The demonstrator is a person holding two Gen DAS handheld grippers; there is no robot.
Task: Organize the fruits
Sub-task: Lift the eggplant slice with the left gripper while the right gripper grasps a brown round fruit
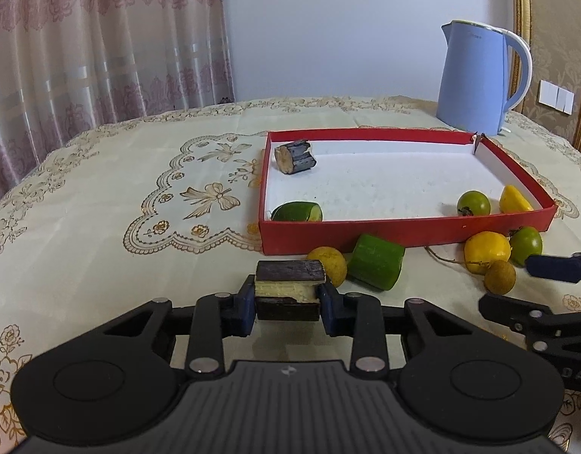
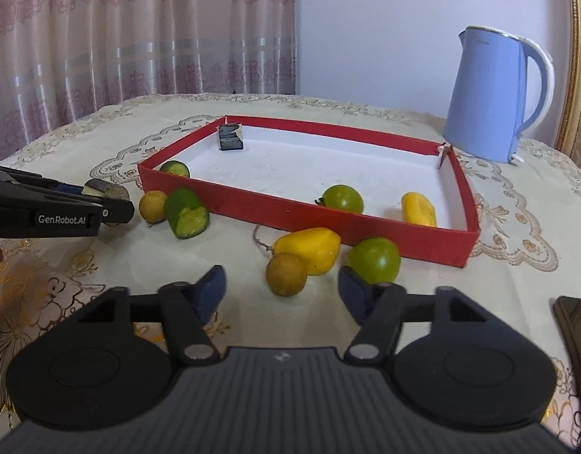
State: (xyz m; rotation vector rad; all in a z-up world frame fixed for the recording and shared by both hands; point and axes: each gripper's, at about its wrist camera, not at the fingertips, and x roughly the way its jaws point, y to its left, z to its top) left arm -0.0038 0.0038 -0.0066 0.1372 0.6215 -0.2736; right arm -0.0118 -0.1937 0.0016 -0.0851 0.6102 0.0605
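- Your left tool [image 1: 287,302] gripped a dark sugarcane piece [image 1: 289,288]; your right tool [image 2: 282,294] stood apart.
- Four pieces sat in the red tray [image 2: 290,210]; five waited on the counter [image 1: 101,227].

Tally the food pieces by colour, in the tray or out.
Dark sugarcane chunks: 2
Green cucumber chunks: 2
Round green fruits: 2
Yellow fruits: 2
Tan round fruits: 2
Total: 10
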